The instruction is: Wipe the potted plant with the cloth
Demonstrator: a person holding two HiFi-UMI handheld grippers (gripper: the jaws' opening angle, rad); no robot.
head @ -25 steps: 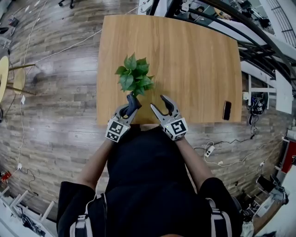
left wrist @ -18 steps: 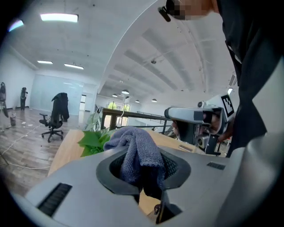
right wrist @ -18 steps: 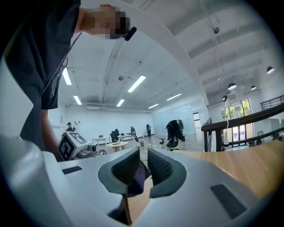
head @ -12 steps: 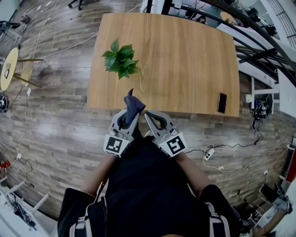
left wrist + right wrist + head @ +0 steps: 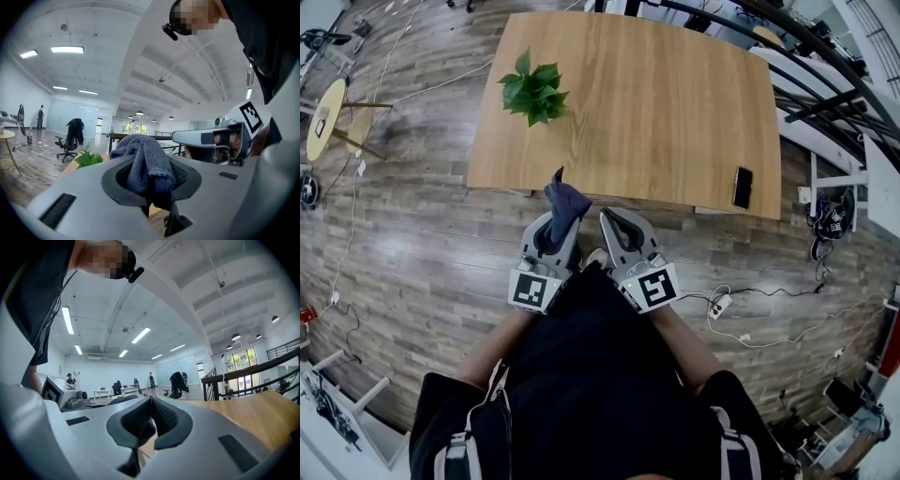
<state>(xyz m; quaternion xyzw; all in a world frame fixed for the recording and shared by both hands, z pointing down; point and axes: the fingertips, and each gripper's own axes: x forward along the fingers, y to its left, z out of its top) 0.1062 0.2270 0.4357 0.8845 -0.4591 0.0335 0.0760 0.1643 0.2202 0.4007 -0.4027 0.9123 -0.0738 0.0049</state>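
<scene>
Potted plant (image 5: 532, 88) stands at the far left of the broad wooden counter (image 5: 675, 112), its green leaves well apart from both tools. We hold the two tongs close to the body, off the counter's near edge and above the plank floor (image 5: 412, 244). The left tongs (image 5: 553, 223) are clamped on the dark blue-grey cloth (image 5: 563, 201), which bunches up past the tips. The right tongs (image 5: 607, 217) sit just beside them, pads pressed together with nothing between.

We judge that no wiping is under way: the cloth is gripped and ready, but nothing touches a leaf. A wipe from here would call for a long reach forward and to the left, bringing the bunched cloth to the foliage (whether the right tongs should steady the pot we cannot settle, since the leaves hide it).

Around us, a round side table (image 5: 323, 117) stands far left on the floor. A dark phone (image 5: 742, 187) lies near the counter's right near edge, and a power strip (image 5: 718, 305) with cables lies on the floor to the right. None of these sits between cloth and plant; that stretch of counter carries nothing.
</scene>
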